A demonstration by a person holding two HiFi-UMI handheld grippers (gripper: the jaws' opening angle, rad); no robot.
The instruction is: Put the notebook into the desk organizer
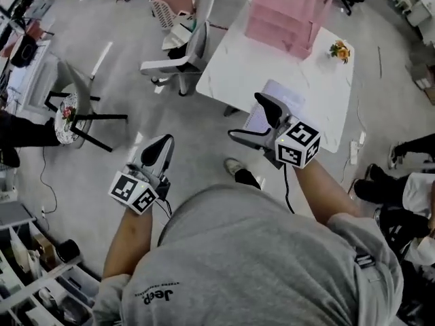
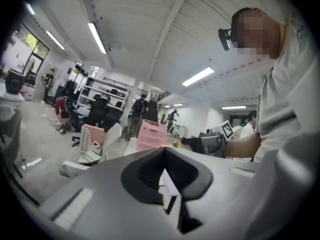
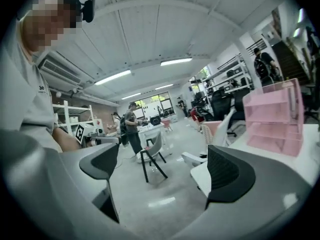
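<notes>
A pink desk organizer [image 1: 285, 12] stands at the far end of the white table [image 1: 326, 94]. It also shows in the right gripper view as the pink organizer [image 3: 275, 116], and small and distant in the left gripper view as the organizer [image 2: 152, 136]. The pale notebook [image 1: 282, 97] lies flat near the table's front edge. My right gripper [image 1: 253, 122] hovers open at that edge, one jaw over the notebook, nothing between its jaws [image 3: 165, 171]. My left gripper [image 1: 158, 151] hangs over the floor left of the table, shut and empty [image 2: 164, 155].
A small orange flower ornament [image 1: 339, 49] sits on the table's right side. A white office chair [image 1: 180, 53] stands at the table's left edge, and a grey chair [image 1: 75, 111] farther left. Shelving [image 1: 34, 277] is at bottom left; people [image 1: 408, 182] sit at the right.
</notes>
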